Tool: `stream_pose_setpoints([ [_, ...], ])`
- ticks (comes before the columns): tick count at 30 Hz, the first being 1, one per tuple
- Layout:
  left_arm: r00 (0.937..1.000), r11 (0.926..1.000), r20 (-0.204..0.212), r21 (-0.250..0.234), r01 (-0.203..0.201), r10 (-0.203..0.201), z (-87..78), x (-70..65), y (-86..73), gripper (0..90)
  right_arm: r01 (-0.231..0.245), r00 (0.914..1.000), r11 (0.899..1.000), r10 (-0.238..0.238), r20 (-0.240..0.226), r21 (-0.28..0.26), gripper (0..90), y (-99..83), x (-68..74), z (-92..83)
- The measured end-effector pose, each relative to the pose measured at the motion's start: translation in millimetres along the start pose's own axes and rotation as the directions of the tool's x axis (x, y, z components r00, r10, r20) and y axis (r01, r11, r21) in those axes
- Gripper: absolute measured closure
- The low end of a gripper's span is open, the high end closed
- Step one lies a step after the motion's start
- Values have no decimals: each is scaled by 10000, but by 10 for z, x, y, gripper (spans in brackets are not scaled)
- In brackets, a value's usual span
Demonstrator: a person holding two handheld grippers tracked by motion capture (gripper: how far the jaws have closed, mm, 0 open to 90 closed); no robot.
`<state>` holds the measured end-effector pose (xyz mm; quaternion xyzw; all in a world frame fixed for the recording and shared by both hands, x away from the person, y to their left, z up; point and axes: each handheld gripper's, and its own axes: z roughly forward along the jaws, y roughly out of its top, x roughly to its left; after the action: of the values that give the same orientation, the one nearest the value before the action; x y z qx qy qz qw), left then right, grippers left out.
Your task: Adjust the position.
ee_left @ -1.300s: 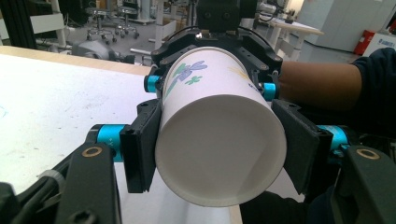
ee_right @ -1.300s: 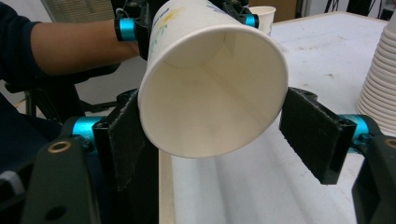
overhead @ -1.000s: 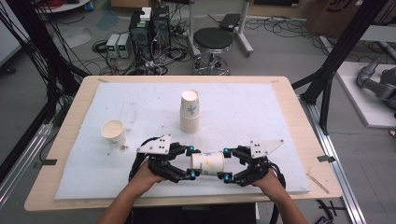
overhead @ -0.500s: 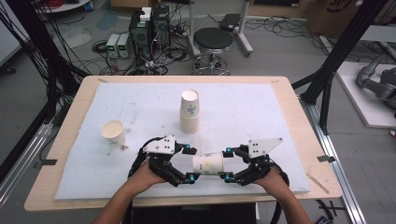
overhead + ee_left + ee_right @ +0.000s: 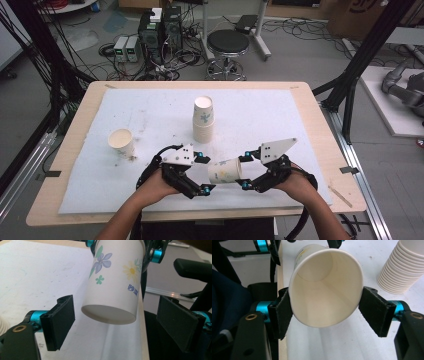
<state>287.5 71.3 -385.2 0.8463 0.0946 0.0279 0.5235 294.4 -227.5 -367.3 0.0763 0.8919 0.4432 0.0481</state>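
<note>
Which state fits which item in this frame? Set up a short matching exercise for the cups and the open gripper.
Items:
1. flowered white paper cup
2. tall stack of white paper cups
3. single upright white paper cup
4. left gripper

States:
A. stands alone at the left of the white mat
B. jaws apart, pads clear of the cup's base
C. lies sideways, rim clamped by the right gripper
D. stands mid-table, beyond both hands

Pairs: 1-C, 2-D, 3-A, 4-B
</note>
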Motion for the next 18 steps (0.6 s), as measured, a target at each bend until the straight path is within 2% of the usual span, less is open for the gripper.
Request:
stream_pose_setpoints([
  [8, 9991, 9980, -306, 567, -283, 300, 8, 4, 46, 153, 542, 9984, 9935, -556, 105, 996, 300, 165, -4, 28],
  [13, 9986, 9962, -297, 771, -405, 429, 33, 3, 93, 156, 889, 9958, 9831, -910, 54, 1600, 301, 281, -9, 71],
  [18, 9979, 9908, -275, 1233, -553, 591, 90, 7, 112, 159, 1136, 9934, 9712, -1149, -58, 2094, 301, 360, -3, 129],
])
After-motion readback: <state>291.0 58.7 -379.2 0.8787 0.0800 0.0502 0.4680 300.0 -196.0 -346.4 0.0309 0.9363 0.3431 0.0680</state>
